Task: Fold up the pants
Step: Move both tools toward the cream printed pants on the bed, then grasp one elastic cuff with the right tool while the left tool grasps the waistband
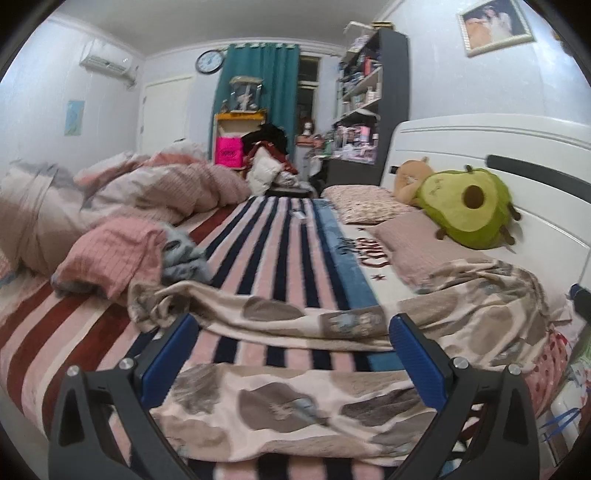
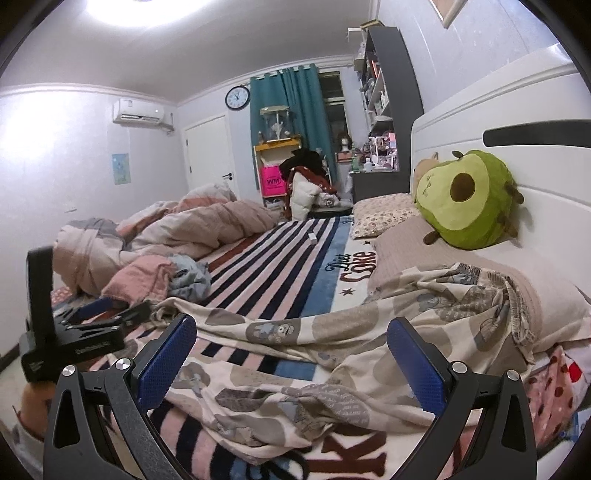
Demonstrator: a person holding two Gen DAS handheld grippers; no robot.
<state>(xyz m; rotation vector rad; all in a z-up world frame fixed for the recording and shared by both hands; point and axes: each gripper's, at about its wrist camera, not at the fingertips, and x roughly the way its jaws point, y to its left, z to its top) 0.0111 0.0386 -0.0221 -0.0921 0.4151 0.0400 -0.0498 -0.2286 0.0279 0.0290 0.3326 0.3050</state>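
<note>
Pants [image 2: 332, 332] sprawl unfolded; only the right view shows the left gripper [image 2: 110, 314].

A green avocado-shaped plush toy [image 2: 467, 199] leans against the white headboard [image 2: 535, 96]. A crumpled pink-and-grey quilt [image 1: 122, 199] lies heaped on the striped blanket [image 1: 280, 236]. Teal curtains [image 2: 291, 110] hang beside a round wall clock [image 2: 237, 98].

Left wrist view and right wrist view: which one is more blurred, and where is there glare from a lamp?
Left wrist view: softer, with smeared edges on the pants and striped blanket. Right wrist view: sharper; the blanket lettering is readable, and the ceiling light blows out the top and washes the left wall. Both bend straight lines strongly.
</note>
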